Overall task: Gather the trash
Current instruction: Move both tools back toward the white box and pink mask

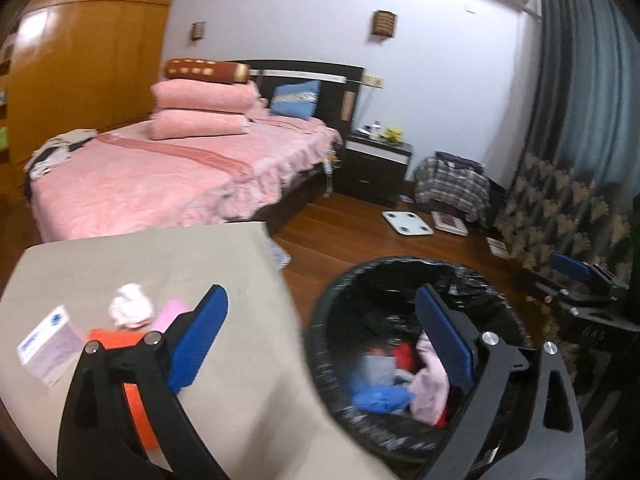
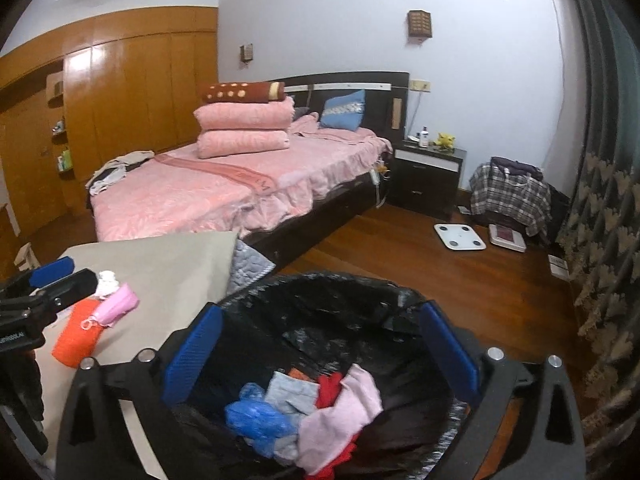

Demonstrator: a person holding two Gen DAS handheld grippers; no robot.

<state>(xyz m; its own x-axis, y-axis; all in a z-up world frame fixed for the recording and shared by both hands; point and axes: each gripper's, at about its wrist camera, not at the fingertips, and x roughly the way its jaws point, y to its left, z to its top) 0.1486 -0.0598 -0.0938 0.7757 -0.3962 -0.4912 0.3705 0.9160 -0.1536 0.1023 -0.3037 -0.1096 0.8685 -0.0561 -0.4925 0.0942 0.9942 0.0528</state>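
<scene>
A black-lined trash bin (image 1: 320,344) (image 2: 332,292) stands on the floor beside a beige table (image 1: 240,380) (image 2: 168,272). It holds pink, red, grey and blue scraps (image 2: 320,408). On the table lie an orange piece (image 2: 76,336), a pink item (image 2: 120,304), a crumpled white tissue (image 1: 130,310) and a small white box (image 1: 50,346). My left gripper (image 1: 320,344) is open and empty, straddling the table edge and the bin. My right gripper (image 2: 320,352) is open and empty, right above the bin. The right gripper also shows at the far right of the left wrist view (image 1: 580,276).
A pink bed (image 2: 240,184) lies behind the table, with a dark nightstand (image 2: 428,176) to its right. A white scale (image 2: 460,236), a second scale (image 2: 507,236) and a plaid-covered heap (image 2: 510,194) sit on the wood floor. Patterned curtains (image 2: 600,240) hang at right.
</scene>
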